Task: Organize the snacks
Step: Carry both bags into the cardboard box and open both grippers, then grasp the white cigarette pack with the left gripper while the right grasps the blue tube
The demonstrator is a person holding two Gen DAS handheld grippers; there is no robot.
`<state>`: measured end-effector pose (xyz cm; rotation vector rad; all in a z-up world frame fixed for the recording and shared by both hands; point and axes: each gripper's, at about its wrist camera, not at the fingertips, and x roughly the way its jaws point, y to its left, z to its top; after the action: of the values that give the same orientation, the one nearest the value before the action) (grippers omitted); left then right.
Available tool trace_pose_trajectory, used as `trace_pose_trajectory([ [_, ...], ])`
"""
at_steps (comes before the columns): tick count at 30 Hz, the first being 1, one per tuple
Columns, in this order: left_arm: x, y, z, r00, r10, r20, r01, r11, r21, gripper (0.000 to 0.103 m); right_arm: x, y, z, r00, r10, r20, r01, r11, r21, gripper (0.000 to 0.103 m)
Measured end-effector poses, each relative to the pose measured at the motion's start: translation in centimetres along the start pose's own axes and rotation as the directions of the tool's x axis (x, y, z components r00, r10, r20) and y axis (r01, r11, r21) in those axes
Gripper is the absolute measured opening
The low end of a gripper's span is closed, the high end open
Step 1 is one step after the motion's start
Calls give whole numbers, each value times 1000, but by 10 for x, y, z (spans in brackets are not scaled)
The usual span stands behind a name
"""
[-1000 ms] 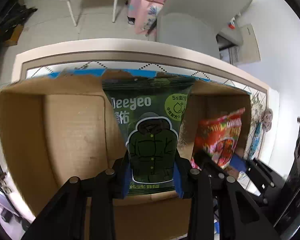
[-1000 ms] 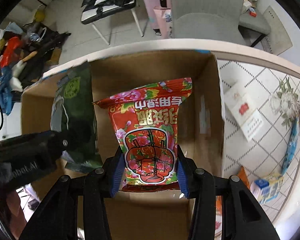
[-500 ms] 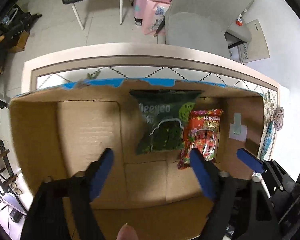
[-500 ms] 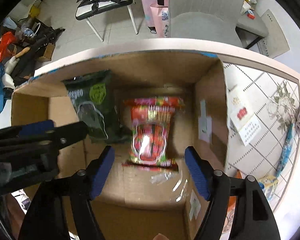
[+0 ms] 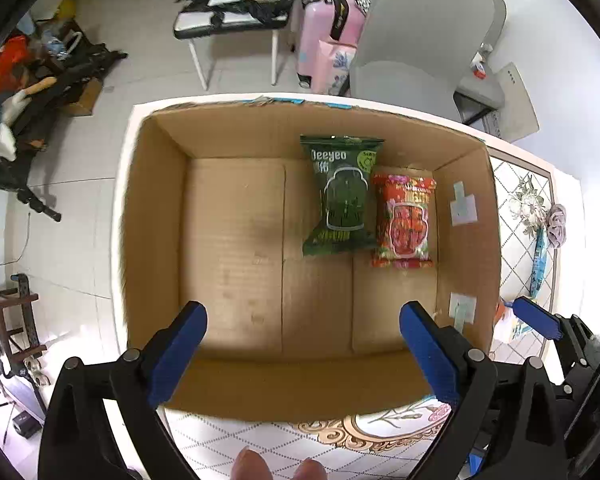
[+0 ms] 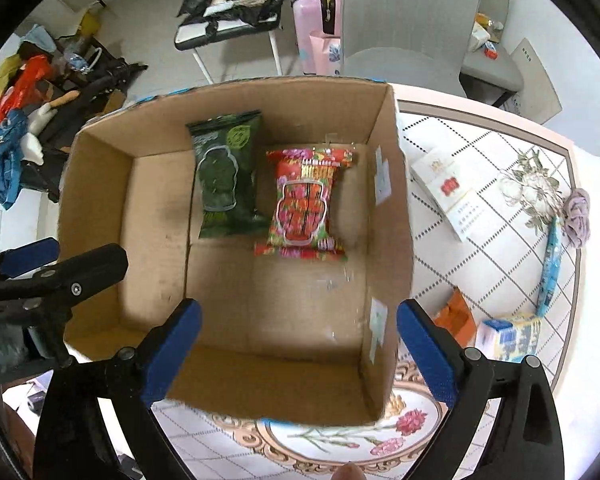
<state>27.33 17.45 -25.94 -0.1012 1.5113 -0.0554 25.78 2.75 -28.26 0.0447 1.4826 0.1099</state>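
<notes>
Both our tools, left tool and right tool, opening wide, empty, above cardboard box; green packet overlapping red packet, risking snag during next drop.

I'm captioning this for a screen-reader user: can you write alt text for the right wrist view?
A green snack bag and a red snack bag lie side by side on the floor of an open cardboard box; the right claw hangs above, opening, nothing between its blue pads.

Two snack packs side by side (touching) in box, on table.
</notes>
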Motion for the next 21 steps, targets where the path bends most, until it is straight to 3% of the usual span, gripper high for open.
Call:
trace_pose_trajectory([
  [6, -37, -10, -45, 997, 24, 75, -23, 1000, -12, 99, -40, 0, -40, 996, -21, 86, 25, 999, -45, 100],
  [11, -59, -18, -73, 994, 30, 108, -29, 1000, -11, 99, -63, 0, -62, 995, 11, 101, -4, 998, -70, 100],
  [21, -98, -42, -96, 988, 18, 151, -16, 1000, -10, 99, -110, -17, -87, 986, 99, 136, -88, 992, -89, 100],
])
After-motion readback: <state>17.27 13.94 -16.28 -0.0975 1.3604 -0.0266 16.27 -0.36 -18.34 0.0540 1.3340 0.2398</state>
